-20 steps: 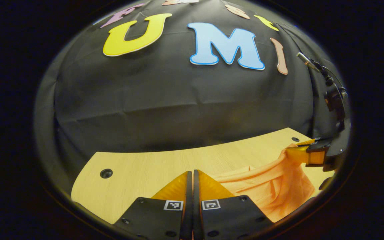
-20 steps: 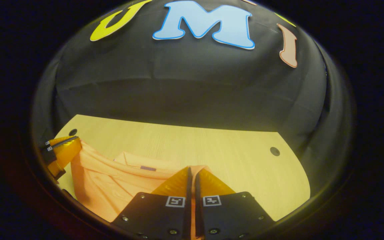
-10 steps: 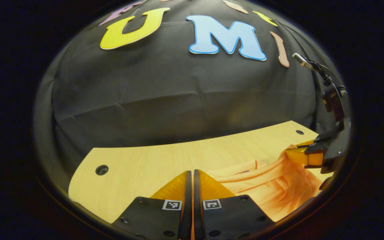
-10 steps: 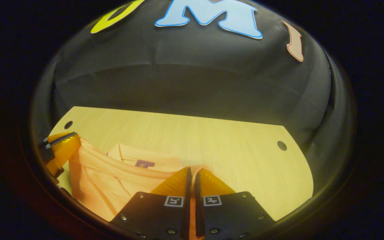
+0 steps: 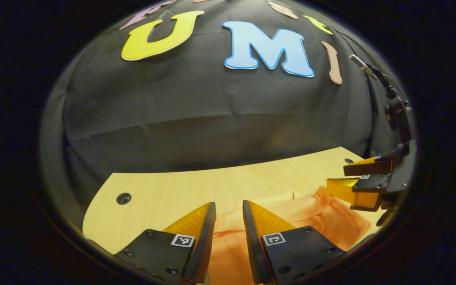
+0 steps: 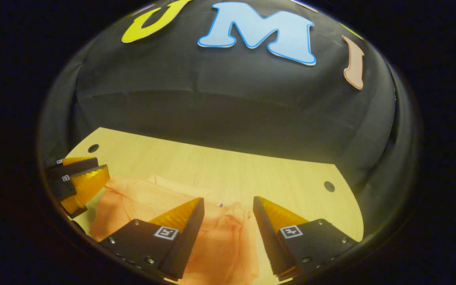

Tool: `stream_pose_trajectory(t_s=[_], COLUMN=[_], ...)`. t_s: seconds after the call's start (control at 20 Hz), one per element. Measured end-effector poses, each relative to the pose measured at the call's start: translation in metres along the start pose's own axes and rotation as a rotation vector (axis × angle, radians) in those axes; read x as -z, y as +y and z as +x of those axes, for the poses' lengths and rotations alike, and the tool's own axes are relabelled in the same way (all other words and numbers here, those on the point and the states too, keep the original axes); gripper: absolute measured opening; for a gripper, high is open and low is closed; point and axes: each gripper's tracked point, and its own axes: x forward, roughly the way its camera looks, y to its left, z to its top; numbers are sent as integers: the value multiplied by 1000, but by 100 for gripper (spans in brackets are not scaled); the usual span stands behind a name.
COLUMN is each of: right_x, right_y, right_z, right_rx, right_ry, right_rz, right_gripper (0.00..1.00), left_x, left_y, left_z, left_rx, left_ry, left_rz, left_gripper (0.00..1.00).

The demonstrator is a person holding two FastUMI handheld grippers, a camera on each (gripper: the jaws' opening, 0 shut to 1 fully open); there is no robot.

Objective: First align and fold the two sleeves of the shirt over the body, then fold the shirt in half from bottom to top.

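Both tools open, nothing gripped. Left tool (image 5: 228,211) at bottom centre of left gripper view, fingers parted w/ orange cloth showing in the gap. Right tool (image 6: 228,208) at bottom centre of right gripper view, fingers spread wider, cloth between and below them.

Shirt (image 5: 315,215) lies on the desk (image 5: 164,190), lower right of left gripper view; in right gripper view it sits lower left to centre (image 6: 141,198). It is bunched and wrinkled, not flat; collar area seems to be near frame centre in right gripper view, but can't tell for sure. Can't make out either sleeve separately, so can't say if sleeve folds hold.

The right tool also shows at right edge of left gripper view, fingers apart, just beside the cloth edge; the left tool shows at left edge of right gripper view, same state.

Risks, judged: final fold looks loose, so layers may slump or spring apart w/ nothing pinning them. If a tool lifts w/ cloth snagged on a finger, it'd drag the stack askew. Regrip on 1 layer only would pull the fold open.

Containers: 0 seen.
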Motion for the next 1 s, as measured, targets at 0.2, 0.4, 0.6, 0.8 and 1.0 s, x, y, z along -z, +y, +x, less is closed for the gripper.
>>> stream_pose_trajectory(t_s=[0.2,0.4,0.6,0.8,1.0], right_x=[-18,-38,-52,-61,-65], right_y=[-4,-5,-6,-10,-16], right_z=[-25,-60,-99,-137,-174], right_rx=[-3,-11,-21,-25,-31], right_ry=[-61,-139,-208,-267,-325], right_rz=[-23,-25,-35,-60,-64], right_gripper=[91,96,96,96,96], left_x=[-16,-38,-60,-73,-78], left_y=[-3,-3,-5,-13,-22], left_z=[-23,-53,-90,-122,-154], left_rx=[-21,-54,-86,-103,-113], left_ry=[-31,-88,-150,-186,-216], left_rz=[-6,-8,-8,-30,-48], left_gripper=[83,83,84,89,89])
